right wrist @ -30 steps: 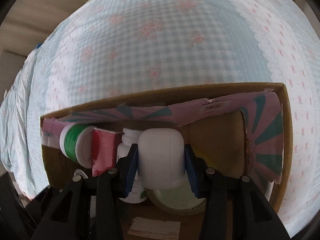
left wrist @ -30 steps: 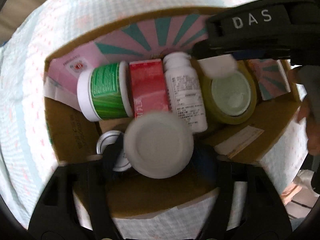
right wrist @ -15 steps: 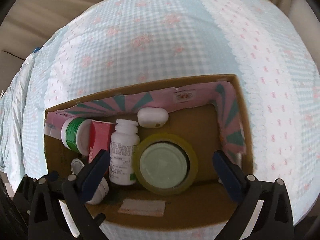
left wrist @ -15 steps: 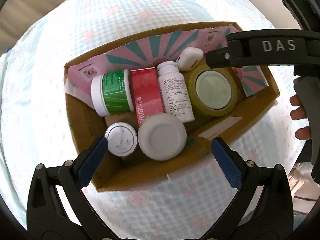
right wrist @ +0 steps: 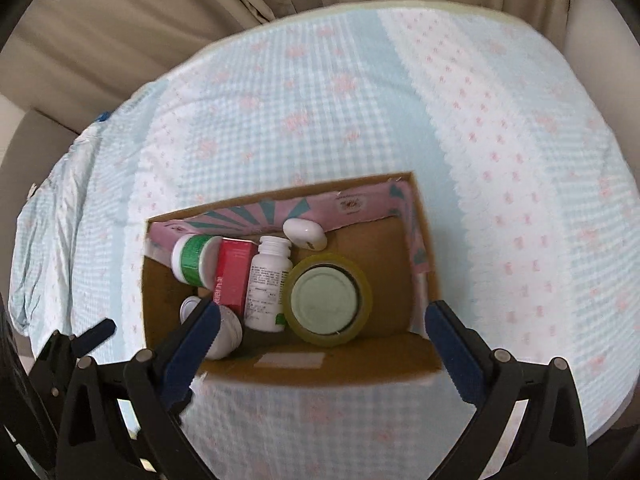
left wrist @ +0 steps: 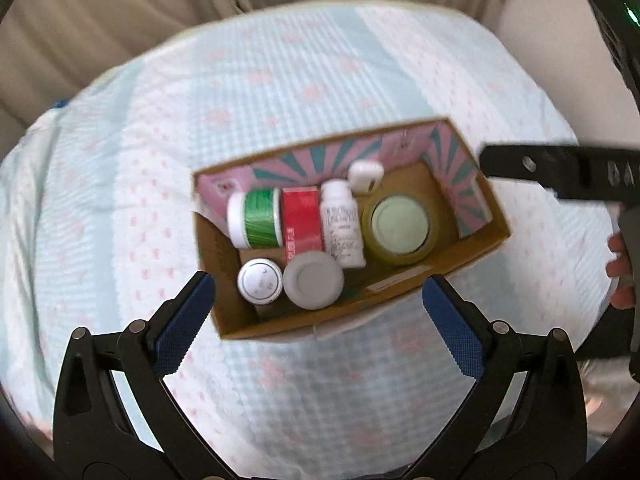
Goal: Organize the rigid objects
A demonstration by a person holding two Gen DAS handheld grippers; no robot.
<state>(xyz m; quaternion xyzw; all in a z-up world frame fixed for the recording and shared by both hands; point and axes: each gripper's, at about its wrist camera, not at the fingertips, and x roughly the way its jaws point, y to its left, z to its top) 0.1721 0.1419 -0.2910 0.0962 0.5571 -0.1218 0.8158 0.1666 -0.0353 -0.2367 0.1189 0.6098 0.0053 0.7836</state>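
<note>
Both claws stood spread wide and empty above the cardboard box point(left wrist: 476, 252): the left gripper point(left wrist: 318, 306) and the right gripper point(right wrist: 320, 330). Ahead of the left gripper, nearest, two round lidded jars point(left wrist: 313, 285) sat side by side. Beyond them lay a green-labelled jar point(left wrist: 256, 218), a red carton point(left wrist: 302, 222), a white bottle point(left wrist: 342, 228) and a tape roll point(left wrist: 398, 226). Farthest, a white case point(right wrist: 305, 233) rested against the box's back wall.
</note>
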